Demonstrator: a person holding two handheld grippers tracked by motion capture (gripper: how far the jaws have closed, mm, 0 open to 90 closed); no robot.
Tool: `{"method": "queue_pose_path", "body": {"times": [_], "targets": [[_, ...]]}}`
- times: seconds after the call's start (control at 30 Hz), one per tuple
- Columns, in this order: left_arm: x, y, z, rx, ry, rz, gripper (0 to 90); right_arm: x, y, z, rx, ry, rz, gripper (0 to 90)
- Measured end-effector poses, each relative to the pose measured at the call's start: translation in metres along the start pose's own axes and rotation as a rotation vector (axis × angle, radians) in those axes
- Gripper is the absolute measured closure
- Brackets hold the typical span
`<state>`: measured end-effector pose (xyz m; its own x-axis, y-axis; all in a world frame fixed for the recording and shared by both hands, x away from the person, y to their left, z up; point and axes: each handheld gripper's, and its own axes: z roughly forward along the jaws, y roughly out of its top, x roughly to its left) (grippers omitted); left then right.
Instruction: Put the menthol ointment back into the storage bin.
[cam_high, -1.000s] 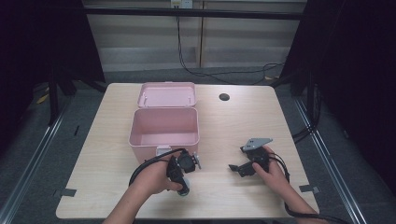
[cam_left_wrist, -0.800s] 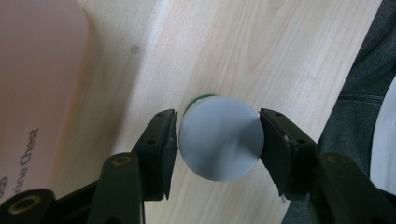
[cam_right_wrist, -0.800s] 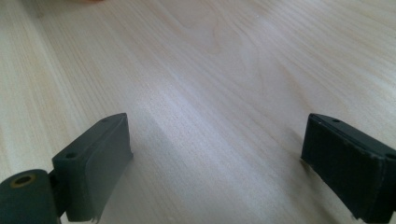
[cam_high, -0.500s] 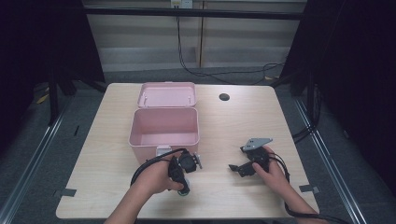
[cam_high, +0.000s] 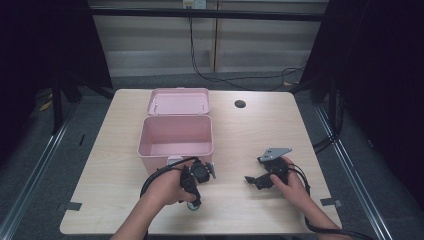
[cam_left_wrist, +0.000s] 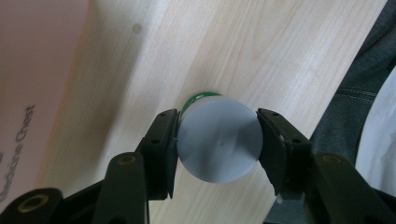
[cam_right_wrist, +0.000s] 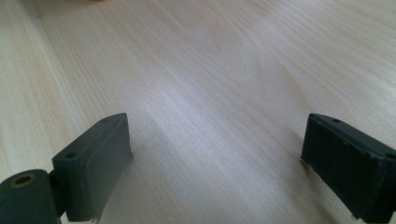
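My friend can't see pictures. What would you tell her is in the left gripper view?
The left gripper has its two black jaws closed on a small round container with a pale grey top and a green band, standing on a light wooden table. A pink box with printed lettering is at the left edge.

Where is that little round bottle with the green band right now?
The bottle sits clamped in the left hand-held gripper, standing on the table near its front edge, just in front of the open pink box in the high view.
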<state>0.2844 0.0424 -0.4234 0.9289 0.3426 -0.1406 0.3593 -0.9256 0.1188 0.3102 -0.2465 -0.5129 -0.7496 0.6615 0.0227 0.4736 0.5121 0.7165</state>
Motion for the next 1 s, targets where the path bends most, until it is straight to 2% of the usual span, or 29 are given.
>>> {"method": "queue_pose_path", "body": {"times": [0.13,0.27,0.37,0.63,0.83,1.0], "targets": [[0.0,-0.002,-0.01,-0.014,-0.017,-0.026,50.3,0.0,0.0,0.0,0.0,0.0,0.0,7.6],[0.001,-0.003,-0.018,-0.008,-0.009,-0.022,50.3,0.0,0.0,0.0,0.0,0.0,-0.001,7.6],[0.001,-0.005,-0.029,-0.008,-0.009,-0.045,50.3,0.0,0.0,0.0,0.001,0.0,0.001,7.6],[0.005,-0.008,-0.048,0.0,-0.018,-0.069,50.4,0.0,0.0,0.0,0.0,0.0,0.0,7.6],[0.01,-0.014,-0.068,-0.01,-0.013,-0.111,50.3,0.0,0.0,0.0,0.0,0.0,0.0,7.6],[0.015,-0.017,-0.08,-0.007,-0.007,-0.127,50.4,0.0,0.0,0.0,0.0,0.0,0.001,7.6]]}}
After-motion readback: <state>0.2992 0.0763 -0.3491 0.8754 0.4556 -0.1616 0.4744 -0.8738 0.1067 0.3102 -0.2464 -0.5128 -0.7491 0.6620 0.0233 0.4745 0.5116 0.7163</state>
